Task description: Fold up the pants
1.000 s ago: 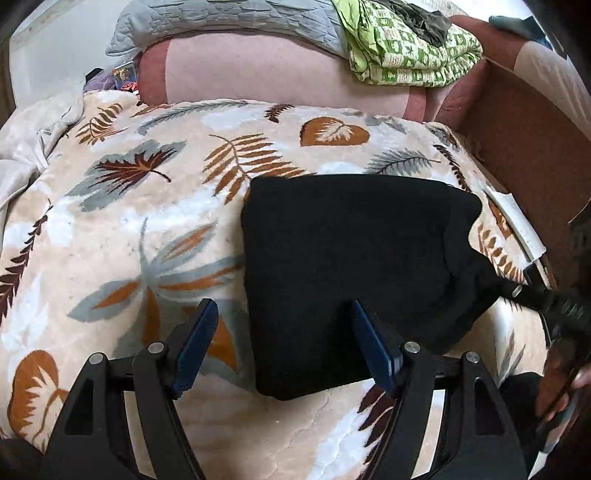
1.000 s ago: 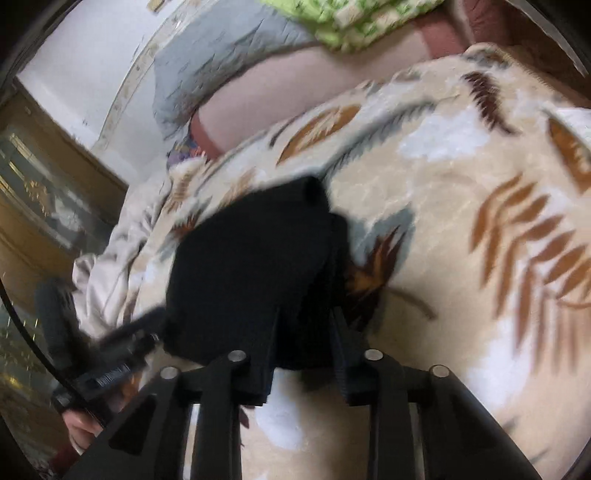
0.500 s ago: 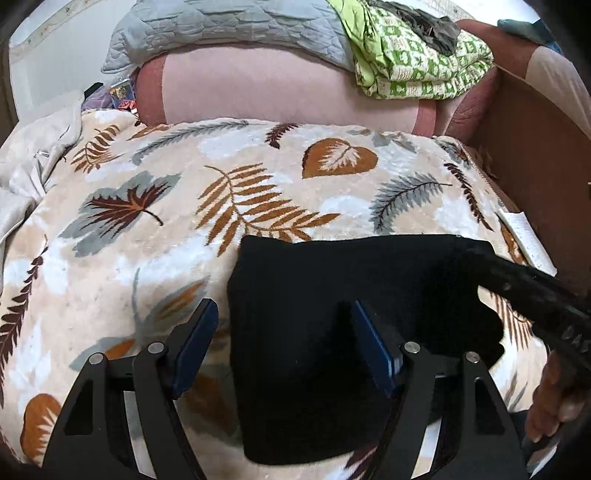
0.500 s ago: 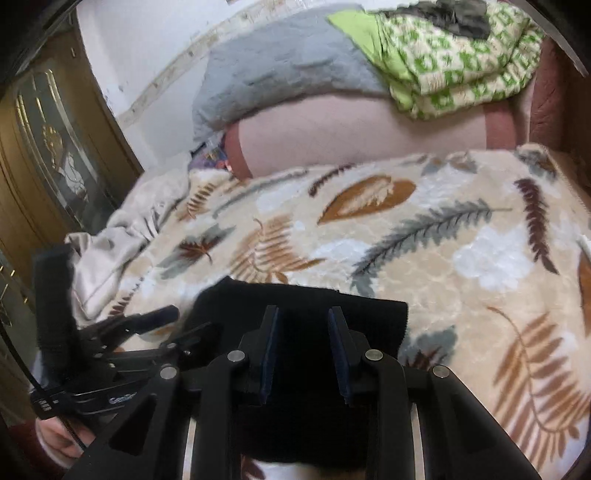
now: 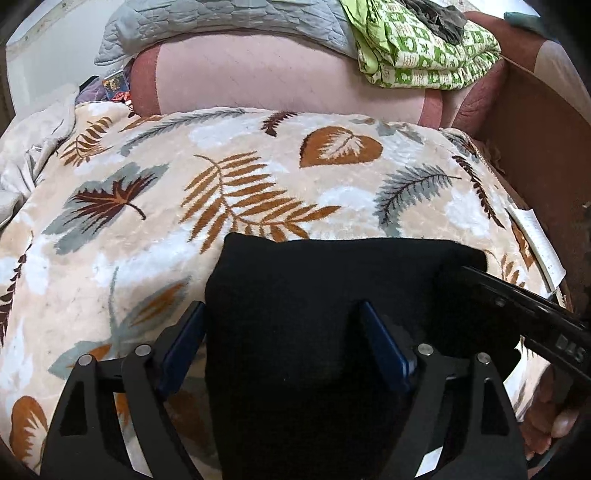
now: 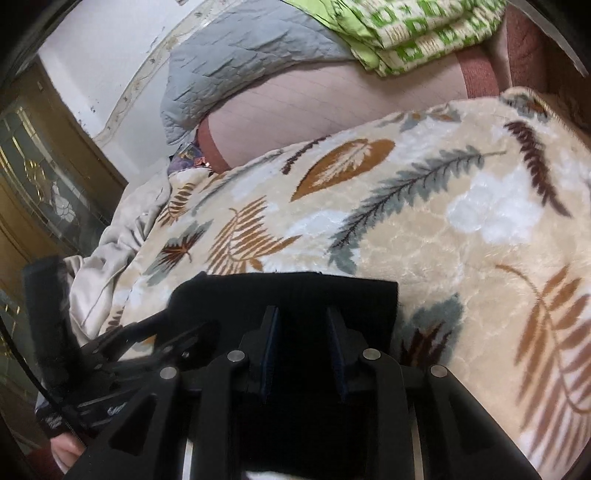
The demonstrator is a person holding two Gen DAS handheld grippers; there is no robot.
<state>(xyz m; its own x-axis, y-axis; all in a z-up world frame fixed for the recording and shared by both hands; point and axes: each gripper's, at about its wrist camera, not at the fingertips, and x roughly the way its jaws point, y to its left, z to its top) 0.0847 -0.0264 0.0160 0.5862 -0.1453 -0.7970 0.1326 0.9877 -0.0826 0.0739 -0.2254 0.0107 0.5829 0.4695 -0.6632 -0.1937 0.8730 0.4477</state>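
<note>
The black pants [image 5: 325, 295] lie folded into a compact rectangle on the leaf-patterned blanket [image 5: 221, 177]. My left gripper [image 5: 282, 325] is open, its blue-padded fingers straddling the folded stack's near left part. The right gripper's body [image 5: 517, 306] shows at the pants' right edge in the left wrist view. In the right wrist view the pants [image 6: 332, 291] lie under my right gripper [image 6: 301, 325], whose jaws stand narrowly apart over the cloth with nothing clearly pinched. The left gripper [image 6: 122, 347] shows at the lower left there.
A pink bolster [image 5: 288, 77] lies along the back with a grey quilt [image 5: 229, 18] and a green patterned blanket [image 5: 424, 40] on it. A brown wooden bed board [image 5: 535, 140] runs along the right. Crumpled beige sheet [image 6: 110, 258] and a wooden door [image 6: 44, 177] are at the left.
Both grippers have drawn back toward the near edge; the folded pants now sit lower and closer in both views. The right gripper swung from the side to face the bolster.
</note>
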